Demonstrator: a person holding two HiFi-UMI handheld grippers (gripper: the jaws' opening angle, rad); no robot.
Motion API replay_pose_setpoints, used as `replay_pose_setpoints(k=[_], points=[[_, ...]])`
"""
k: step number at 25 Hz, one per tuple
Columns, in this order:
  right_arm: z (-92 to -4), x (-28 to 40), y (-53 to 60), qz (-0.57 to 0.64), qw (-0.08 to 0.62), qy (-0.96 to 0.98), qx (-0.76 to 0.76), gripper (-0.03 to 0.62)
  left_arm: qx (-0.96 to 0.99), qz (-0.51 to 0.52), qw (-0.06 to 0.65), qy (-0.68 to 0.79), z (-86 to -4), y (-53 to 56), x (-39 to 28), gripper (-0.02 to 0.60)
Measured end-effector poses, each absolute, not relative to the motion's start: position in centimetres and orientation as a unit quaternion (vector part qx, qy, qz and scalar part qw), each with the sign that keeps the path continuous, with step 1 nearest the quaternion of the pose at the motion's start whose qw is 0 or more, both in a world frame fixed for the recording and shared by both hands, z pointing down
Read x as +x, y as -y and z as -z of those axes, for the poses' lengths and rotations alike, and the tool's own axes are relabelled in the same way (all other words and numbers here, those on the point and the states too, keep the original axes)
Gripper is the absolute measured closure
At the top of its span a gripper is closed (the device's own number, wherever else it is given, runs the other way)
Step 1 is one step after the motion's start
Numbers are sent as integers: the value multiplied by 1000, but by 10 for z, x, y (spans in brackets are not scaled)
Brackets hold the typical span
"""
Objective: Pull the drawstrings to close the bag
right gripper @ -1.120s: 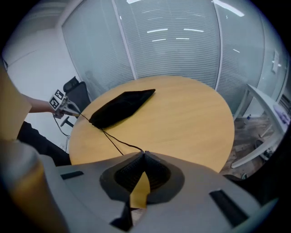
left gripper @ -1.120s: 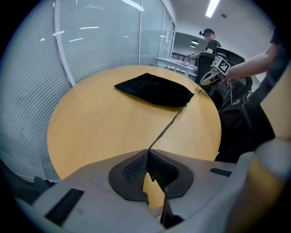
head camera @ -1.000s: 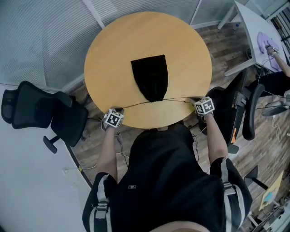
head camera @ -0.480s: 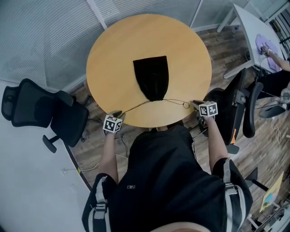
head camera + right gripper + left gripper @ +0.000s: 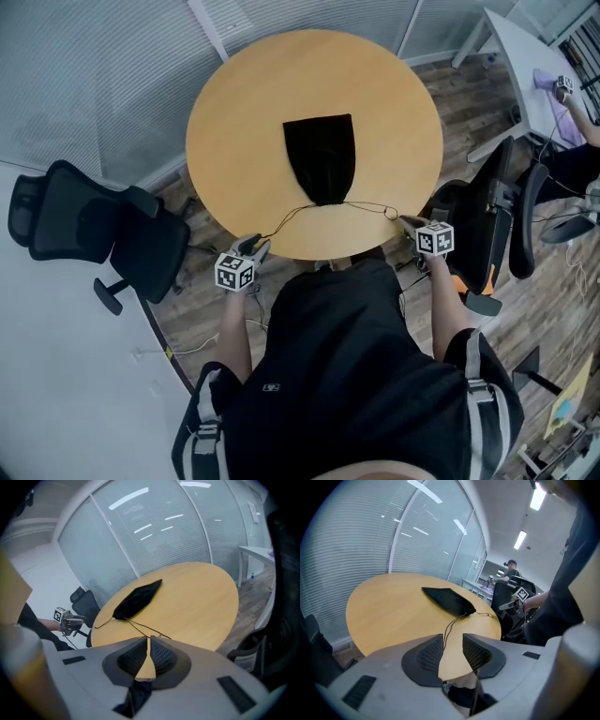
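Observation:
A black drawstring bag [image 5: 321,159] lies flat on the round wooden table [image 5: 244,112], its gathered neck toward me. Both drawstrings [image 5: 281,225] lie slack on the wood, the right one ending in a small loop [image 5: 389,214]. My left gripper [image 5: 258,247] hangs just off the near left table edge; its jaws have just been opening and stand open with nothing between them [image 5: 452,651]. My right gripper [image 5: 405,222] is at the near right edge; its jaws have just been closing to a thin slit, empty [image 5: 148,641], with the string [image 5: 140,629] lying beyond the tips.
A black office chair [image 5: 84,230] stands left of the table and another [image 5: 497,216] at its right. A white desk [image 5: 525,56] with a person's arm [image 5: 574,108] is at the top right. Glass walls with blinds ring the far side.
The strings were taut between both grippers; both have been let go and now lie slack. Both grippers drew back from the table edge toward my body.

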State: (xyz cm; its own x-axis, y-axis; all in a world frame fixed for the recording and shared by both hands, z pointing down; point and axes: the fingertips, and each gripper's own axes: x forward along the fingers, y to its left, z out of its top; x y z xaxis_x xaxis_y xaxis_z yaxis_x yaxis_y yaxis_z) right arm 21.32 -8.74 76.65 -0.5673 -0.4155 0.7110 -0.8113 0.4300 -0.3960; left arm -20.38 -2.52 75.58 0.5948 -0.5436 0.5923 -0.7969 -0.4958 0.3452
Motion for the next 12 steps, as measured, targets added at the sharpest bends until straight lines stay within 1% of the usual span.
replay_pose_setpoints(k=[2, 4, 6, 9, 12], points=[[-745, 196, 87, -347, 254, 826, 366, 530, 851, -177, 296, 396, -736, 29, -192, 461], [-719, 176, 86, -318, 242, 849, 347, 536, 860, -147, 287, 395, -715, 34, -180, 510], [-691, 156, 85, -284, 231, 871, 328, 536, 871, -124, 272, 390, -694, 38, -168, 547], [-649, 131, 89, -225, 218, 900, 303, 536, 889, -117, 245, 370, -668, 45, -147, 563], [-617, 113, 91, -175, 204, 920, 286, 536, 904, -108, 233, 340, -648, 49, -125, 565]])
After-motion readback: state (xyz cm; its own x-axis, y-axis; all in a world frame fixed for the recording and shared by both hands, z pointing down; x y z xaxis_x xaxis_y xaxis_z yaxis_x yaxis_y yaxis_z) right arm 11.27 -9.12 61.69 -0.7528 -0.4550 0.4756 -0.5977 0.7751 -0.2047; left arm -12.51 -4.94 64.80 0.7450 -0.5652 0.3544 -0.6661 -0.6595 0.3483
